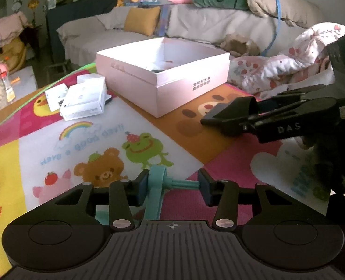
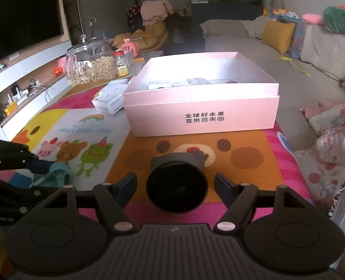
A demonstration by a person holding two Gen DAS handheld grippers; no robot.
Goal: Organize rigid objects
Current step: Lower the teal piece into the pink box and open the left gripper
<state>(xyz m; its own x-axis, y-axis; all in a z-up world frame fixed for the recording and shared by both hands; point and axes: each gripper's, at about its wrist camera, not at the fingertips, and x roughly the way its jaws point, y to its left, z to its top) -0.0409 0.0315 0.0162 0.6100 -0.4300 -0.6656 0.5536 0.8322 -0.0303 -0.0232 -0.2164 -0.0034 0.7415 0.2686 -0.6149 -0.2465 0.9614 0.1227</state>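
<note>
A teal plastic piece [image 1: 157, 186], a disc on a short rod, sits between the pads of my left gripper [image 1: 173, 186]. One pad presses the disc and the other the rod's end, just above the cartoon play mat [image 1: 90, 140]. In the right wrist view a black round cup-like object [image 2: 176, 193] lies on the mat's orange panel between the fingers of my right gripper [image 2: 175, 185]. A gap shows on each side of it, so the jaws stand open. The open pink box [image 2: 200, 112] stands just beyond, with pale items inside. From the left wrist view the right gripper [image 1: 254, 114] is over to the right.
Small white boxes [image 1: 83, 98] lie left of the pink box [image 1: 184, 88]. A glass jar of snacks [image 2: 90, 65] stands at the mat's far left corner. A flowered blanket [image 2: 336, 140] is bunched on the right, and a grey sofa [image 1: 195, 25] with a yellow cushion runs behind.
</note>
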